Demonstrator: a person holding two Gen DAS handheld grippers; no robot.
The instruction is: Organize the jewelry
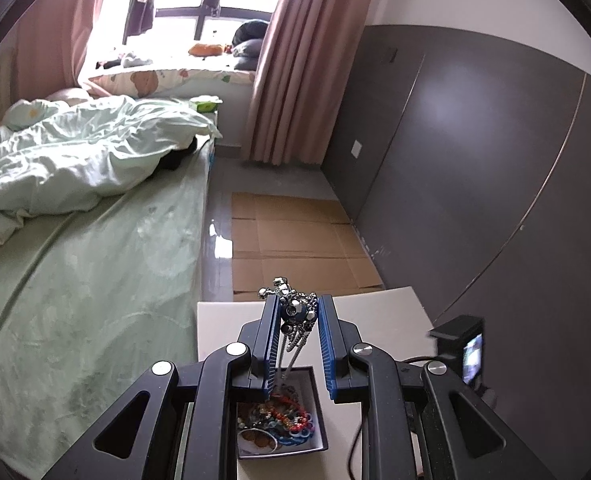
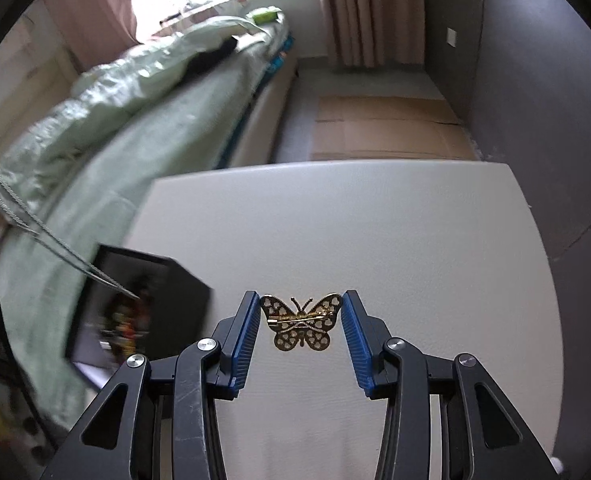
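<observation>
left gripper (image 1: 294, 312) clamped on a silver beaded necklace (image 1: 293, 308), high above the white table (image 1: 375, 320). bead cluster pinched between the blue pads (image 1: 272, 344), two chain strands hanging down from it toward the black jewelry box (image 1: 319, 412) below. lower ends of the chain seemingly not free of the box yet, reaching into the heap of coloured beads (image 1: 291, 420) inside; exact end hidden by the gripper body.

right gripper (image 2: 301, 322) closed on a gold butterfly brooch (image 2: 301, 322), wing tips touching both blue pads (image 2: 247, 332), pin side facing the camera. held over a bare part of the table (image 2: 375, 220), apparently not resting on it, though hard to tell. box (image 2: 107, 320) seen to the left, blurred, with the thin chain strands (image 2: 35, 232) running down into it.

probably in the middle of sorting: pieces taken out of the mixed box, one in each hand, none laid down on the table so far. next, likely to lift the necklace fully clear without dragging other beads along, then lay it straight on the table, well apart from the place for the brooch. for the brooch, to lower it flat and only then open the jaws, because of the thin wing edges and a possible slip. risk of tangling if the chain swings.
</observation>
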